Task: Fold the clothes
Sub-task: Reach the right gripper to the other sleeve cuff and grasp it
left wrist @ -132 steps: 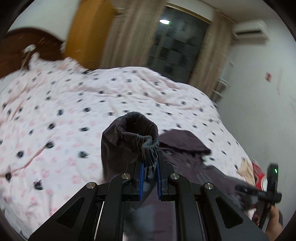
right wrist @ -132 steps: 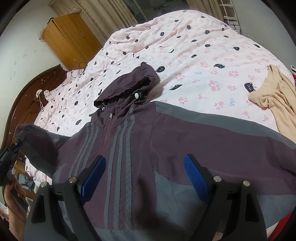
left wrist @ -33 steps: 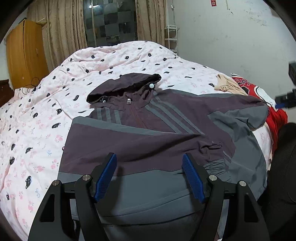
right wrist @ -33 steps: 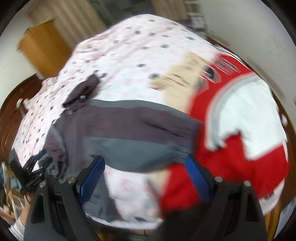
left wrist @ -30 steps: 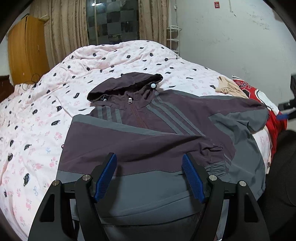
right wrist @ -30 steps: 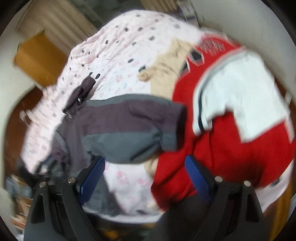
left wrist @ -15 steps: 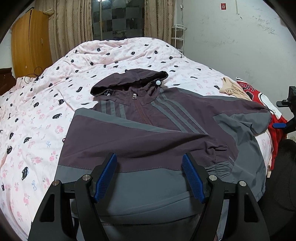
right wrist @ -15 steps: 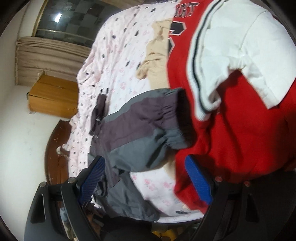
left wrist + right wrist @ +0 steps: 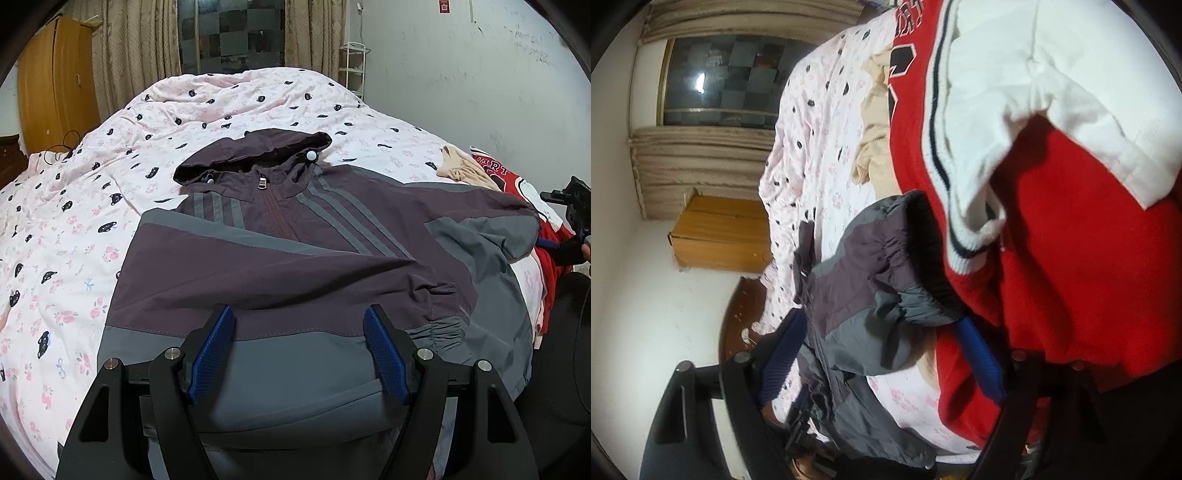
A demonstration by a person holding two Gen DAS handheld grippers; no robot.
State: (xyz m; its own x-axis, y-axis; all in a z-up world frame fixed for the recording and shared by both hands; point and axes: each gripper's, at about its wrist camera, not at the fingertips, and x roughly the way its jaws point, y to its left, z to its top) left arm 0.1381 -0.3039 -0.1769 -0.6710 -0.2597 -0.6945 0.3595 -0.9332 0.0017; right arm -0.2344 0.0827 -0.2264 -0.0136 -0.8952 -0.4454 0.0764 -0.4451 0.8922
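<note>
A purple and grey hooded jacket (image 9: pixel 280 236) lies front up on the pink bed, hood at the far end. One sleeve is folded across its front, cuff (image 9: pixel 443 325) to the right. My left gripper (image 9: pixel 297 325) hovers open over the jacket's hem, holding nothing. The other sleeve stretches right, where my right gripper (image 9: pixel 569 221) shows at the frame edge. In the right wrist view this sleeve's cuff (image 9: pixel 905 266) sits between the blue pads (image 9: pixel 979 358) of my open right gripper (image 9: pixel 879 321), which is rolled on its side.
A red and white jersey (image 9: pixel 1071 258) lies right beside the sleeve cuff, partly under it, with a beige garment (image 9: pixel 461 170) behind. The pink printed duvet (image 9: pixel 92 221) spreads to the left and far side. A wooden wardrobe (image 9: pixel 55 85) and a white wall bound the room.
My left gripper has let go of the sleeve cuff, which now lies folded across the jacket. My right gripper has swung to the other sleeve's cuff and rolled sideways around it.
</note>
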